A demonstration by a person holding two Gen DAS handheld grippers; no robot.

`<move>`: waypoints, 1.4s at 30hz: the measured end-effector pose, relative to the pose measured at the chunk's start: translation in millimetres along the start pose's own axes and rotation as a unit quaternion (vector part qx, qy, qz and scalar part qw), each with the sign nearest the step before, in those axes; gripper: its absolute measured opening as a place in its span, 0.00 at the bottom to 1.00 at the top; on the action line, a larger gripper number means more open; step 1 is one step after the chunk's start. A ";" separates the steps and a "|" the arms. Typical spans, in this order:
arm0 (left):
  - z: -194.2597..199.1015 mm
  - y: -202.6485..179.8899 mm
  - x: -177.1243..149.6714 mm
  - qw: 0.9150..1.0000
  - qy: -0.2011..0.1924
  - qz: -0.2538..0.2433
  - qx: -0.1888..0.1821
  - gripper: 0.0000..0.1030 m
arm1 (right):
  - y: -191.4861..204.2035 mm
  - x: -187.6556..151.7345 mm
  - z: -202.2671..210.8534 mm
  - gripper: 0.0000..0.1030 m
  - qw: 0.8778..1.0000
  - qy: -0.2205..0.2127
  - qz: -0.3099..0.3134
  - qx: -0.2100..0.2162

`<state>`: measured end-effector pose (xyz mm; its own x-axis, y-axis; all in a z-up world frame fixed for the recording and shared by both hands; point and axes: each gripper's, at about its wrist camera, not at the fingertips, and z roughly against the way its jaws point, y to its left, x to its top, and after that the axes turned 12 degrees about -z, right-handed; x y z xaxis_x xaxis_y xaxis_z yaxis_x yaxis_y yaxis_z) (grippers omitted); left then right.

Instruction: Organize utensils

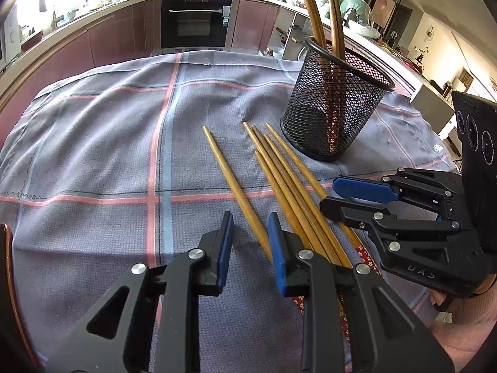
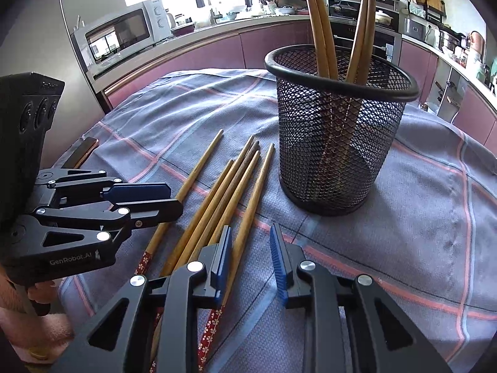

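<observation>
Left wrist view: six loose chopsticks lie on the clothed bench beside the mesh holder. Both grippers, left and right, have fingers parted, grasping nothing. Likely light, stiff, smooth wood prone to rolling; pinch one mid-shaft.

"genrobot.ai" in white on the left gripper body, seen from the right wrist; letters "das" embossed on the right gripper body, seen from the left wrist.
</observation>
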<state>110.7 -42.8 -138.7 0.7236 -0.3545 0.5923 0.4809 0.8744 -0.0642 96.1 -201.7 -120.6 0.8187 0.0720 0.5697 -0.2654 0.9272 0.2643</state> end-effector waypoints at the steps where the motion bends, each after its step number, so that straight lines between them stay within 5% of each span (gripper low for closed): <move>1: 0.3 0.9 0.0 1.000 0.000 0.001 -0.001 0.22 | 0.1 0.4 -0.4 0.21 1.000 0.000 0.001 -0.001; 12: -2.8 7.0 4.0 1.000 0.005 0.004 0.002 0.22 | 4.1 6.3 -7.5 0.20 1.000 -0.001 0.005 -0.006; 27: -2.5 11.7 2.7 0.999 0.006 0.032 0.002 0.14 | -3.1 5.6 -4.2 0.06 1.000 0.002 -0.010 0.003; 42: 0.0 14.8 -0.2 0.999 0.010 0.039 0.016 0.12 | -8.1 5.0 11.8 0.05 1.000 -0.006 -0.014 0.017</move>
<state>117.7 -29.8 -139.7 0.7677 -0.2917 0.5706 0.4073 0.9095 -0.0831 96.4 -213.2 -110.7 0.8203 0.0417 0.5704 -0.2595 0.9159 0.3062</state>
